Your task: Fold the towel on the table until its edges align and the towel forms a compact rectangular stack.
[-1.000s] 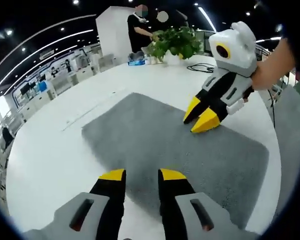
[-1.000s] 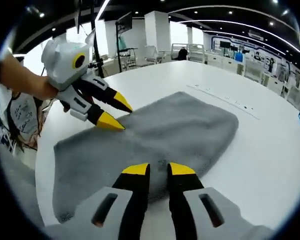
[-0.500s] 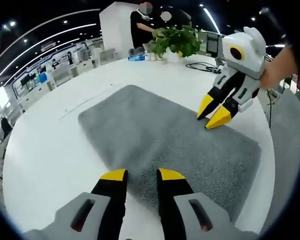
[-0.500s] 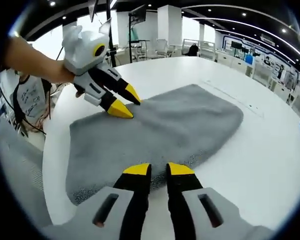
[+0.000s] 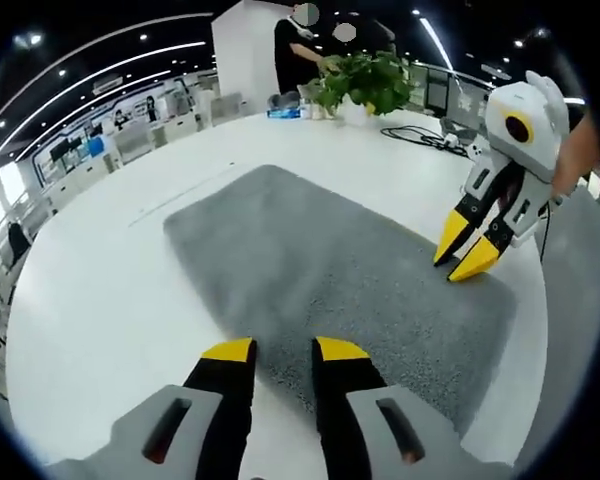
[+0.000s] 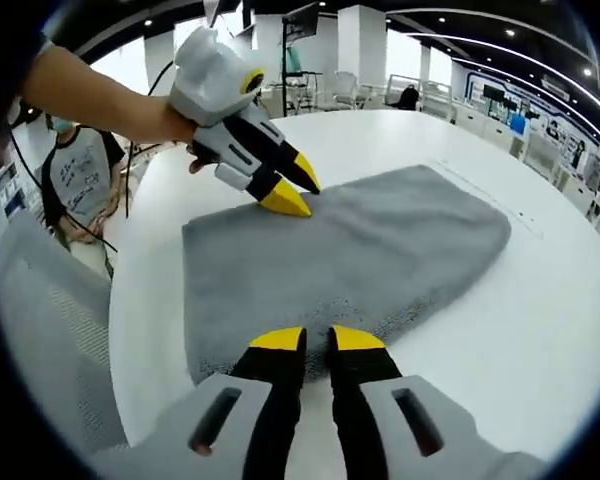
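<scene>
While both views show it spread flat, item: grey rectangular pile towel [image 5: 330,270] [image 6: 350,250], centre of each frame, lying on the round white table [image 5: 100,290] [image 6: 540,320].
Left gripper [image 5: 285,350]: black with yellow tips, lower centre of the left gripper view, jaws narrowly parted over the towel's near edge, gripping nothing; seen upper left in the right gripper view [image 6: 292,193], tips at the towel's far edge.
Right gripper [image 6: 317,338]: lower centre, jaws nearly together at the towel's edge, empty; seen at right in the left gripper view [image 5: 465,250].
Background: green potted plant [image 5: 365,82], top centre.
</scene>
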Tool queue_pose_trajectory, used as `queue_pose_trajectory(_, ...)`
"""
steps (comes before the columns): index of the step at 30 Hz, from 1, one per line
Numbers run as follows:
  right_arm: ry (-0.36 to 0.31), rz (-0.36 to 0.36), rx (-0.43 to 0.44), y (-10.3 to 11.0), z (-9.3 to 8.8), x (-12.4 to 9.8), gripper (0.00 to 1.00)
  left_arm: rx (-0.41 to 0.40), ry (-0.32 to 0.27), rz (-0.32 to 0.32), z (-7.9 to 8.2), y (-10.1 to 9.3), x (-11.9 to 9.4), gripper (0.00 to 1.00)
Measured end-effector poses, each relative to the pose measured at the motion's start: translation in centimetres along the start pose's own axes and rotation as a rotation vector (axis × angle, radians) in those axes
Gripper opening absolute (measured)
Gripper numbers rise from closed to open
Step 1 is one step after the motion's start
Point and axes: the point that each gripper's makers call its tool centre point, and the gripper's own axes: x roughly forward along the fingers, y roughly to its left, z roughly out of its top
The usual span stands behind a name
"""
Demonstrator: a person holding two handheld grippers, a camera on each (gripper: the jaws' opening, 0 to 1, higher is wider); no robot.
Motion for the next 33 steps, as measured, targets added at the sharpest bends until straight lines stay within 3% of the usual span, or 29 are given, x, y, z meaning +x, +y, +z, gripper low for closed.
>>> queue_pose_trajectory(5, -0.012, 0.028, 0.054, 0.9, 0.8, -0.5, 0.01, 0.002, -0.021, -0.047, 0.0, -1.5, -1.5, 0.24)
queue_pose_trajectory(8, 0.015, 0.044, 0.018, 2.0, 0.0, -0.3, 0.02, 0.002, -0.02, -0.068, -0.4, -2.3, -1.8, 0.24)
queue_pose_trajectory(12, 0.0, 0.052, 0.037, 2.6, -0.3, -0.6, 0.04, 0.006, -0.018, -0.086, -1.0, -3.0, -2.3, 0.24)
queue_pose_trajectory(17, 0.053, 0.091, -0.055, 4.3, -1.8, -1.3, 0.05, 0.028, -0.021, -0.093, -1.8, -3.3, -3.0, 0.23)
queue_pose_trajectory(33, 0.094, 0.051, -0.081, 3.9, -3.7, -2.8, 0.06, 0.057, -0.006, -0.156, -3.9, -7.3, -4.3, 0.24)
